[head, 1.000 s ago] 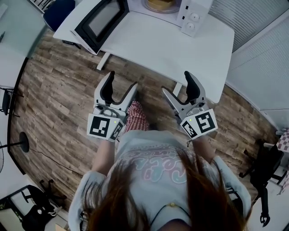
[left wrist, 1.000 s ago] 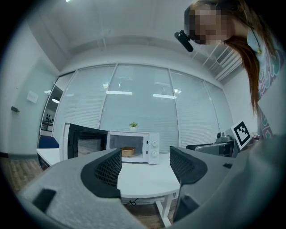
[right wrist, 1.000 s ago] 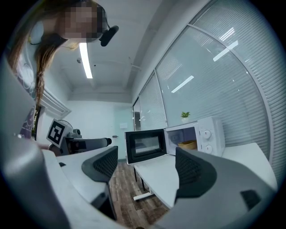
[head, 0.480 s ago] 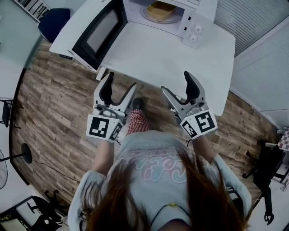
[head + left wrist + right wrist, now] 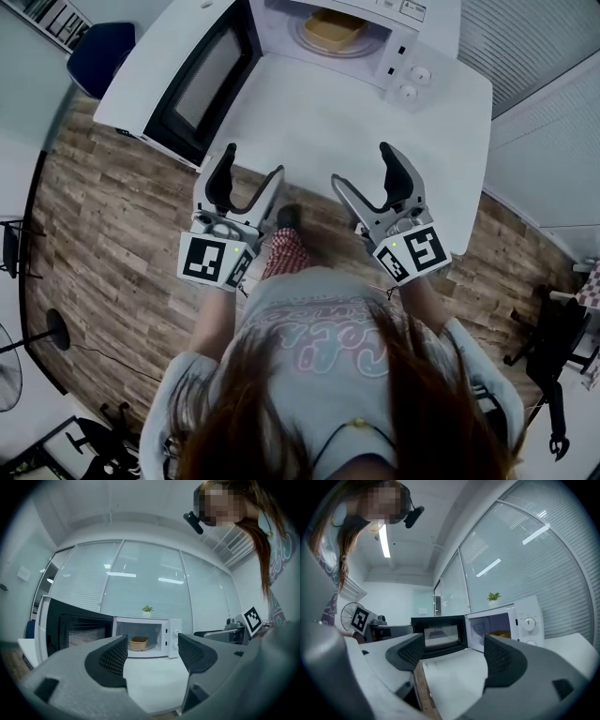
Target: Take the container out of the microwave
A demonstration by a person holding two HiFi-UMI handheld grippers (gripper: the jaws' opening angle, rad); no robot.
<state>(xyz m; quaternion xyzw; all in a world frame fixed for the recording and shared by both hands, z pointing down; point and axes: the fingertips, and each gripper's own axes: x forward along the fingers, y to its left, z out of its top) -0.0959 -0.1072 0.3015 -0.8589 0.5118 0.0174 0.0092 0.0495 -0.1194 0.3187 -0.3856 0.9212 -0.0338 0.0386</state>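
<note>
Wood-plank floor [image 5: 112, 216] runs under a white table [image 5: 375, 122], with glass walls and drawn blinds behind it. At the far edge of the tabletop sits a white microwave [image 5: 417, 42], its black-framed door [image 5: 202, 80] swung wide open to the left. The container [image 5: 333, 28], a tan tub, rests inside the cavity on the turntable, well apart from both grippers. A small potted plant [image 5: 147, 609] stands on top of the microwave. Two round dials [image 5: 419, 74] sit on the control panel; the small print above them is too fine to read (no brand can be made out anywhere on the oven).

The left gripper [image 5: 253, 164] is held at the near edge of the tabletop, jaws spread apart with nothing between them. The right gripper [image 5: 364, 165] is beside it at the same edge, jaws likewise apart and empty. Each carries a cube with black-and-white square markers [image 5: 208, 260], patterns only, no lettering
</note>
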